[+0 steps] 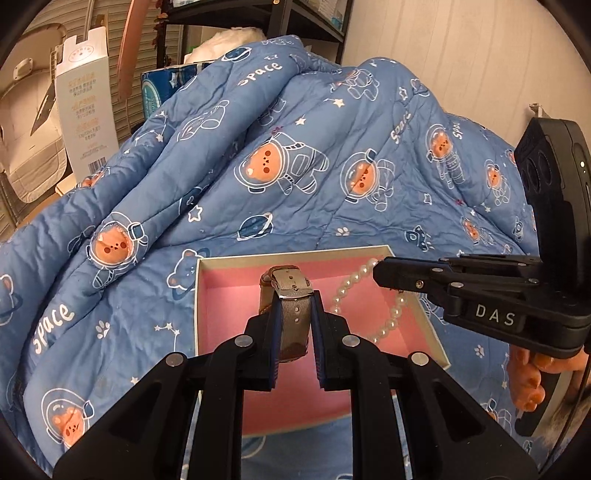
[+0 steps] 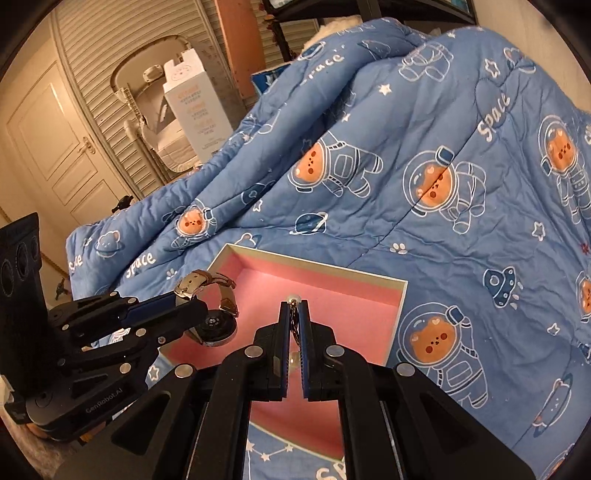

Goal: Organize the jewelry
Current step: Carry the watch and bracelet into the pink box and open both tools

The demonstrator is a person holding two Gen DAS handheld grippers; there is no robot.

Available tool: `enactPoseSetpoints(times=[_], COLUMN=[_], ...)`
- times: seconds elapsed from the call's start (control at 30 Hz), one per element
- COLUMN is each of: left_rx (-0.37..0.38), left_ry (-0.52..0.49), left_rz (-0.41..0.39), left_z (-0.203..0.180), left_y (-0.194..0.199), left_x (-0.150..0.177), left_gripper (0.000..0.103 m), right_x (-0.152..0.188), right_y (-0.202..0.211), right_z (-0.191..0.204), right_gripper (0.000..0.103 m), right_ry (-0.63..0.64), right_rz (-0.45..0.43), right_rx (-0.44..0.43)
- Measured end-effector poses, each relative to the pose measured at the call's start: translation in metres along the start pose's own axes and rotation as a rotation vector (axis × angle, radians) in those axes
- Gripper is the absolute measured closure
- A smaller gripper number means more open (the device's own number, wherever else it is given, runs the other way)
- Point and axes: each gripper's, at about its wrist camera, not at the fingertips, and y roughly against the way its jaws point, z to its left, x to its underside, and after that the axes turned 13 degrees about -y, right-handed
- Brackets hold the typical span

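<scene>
An open box with a pink lining lies on the blue quilt. My left gripper is shut on the grey fabric strap of a wristwatch and holds it over the box. From the right wrist view the watch hangs with its round case downward from the left gripper, above the box's left side. My right gripper is shut on a pearl bracelet by its small metal clasp. In the left wrist view, the bracelet dangles as a loop from the right gripper above the box's right side.
A blue quilt printed with astronaut bears covers the bed and rises in a heap behind the box. A tall white carton and dark shelving stand behind it. A white door is far left. A hand grips the right tool.
</scene>
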Motion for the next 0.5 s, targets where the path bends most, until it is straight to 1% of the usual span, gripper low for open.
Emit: enactPoseSetpoints(times=[0.1, 0.23, 0.3, 0.5], left_rx=[-0.021, -0.003, -0.004, -0.027], left_ry=[0.023, 0.069, 0.071, 0.049], left_rz=[0.012, 0.006, 0.002, 0.028], left_z=[0.007, 0.015, 0.014, 0.006], left_y=[-0.016, -0.027, -0.032, -0.042], left_x=[-0.002, 0.0, 0.001, 0.01], left_gripper=[0.088, 0.088, 0.088, 0.088], right_x=[-0.005, -0.008, -0.01, -0.01], right_y=[-0.018, -0.032, -0.037, -0.048], right_z=[-0.007, -0.012, -0.013, -0.014], right_gripper=[0.098, 0.098, 0.098, 0.098], right_ry=[-0.05, -0.072, -0.077, -0.048], right_rz=[0.032, 0.038, 0.041, 0.047], right_rx=[-0.001, 0.023, 0.037, 0.086])
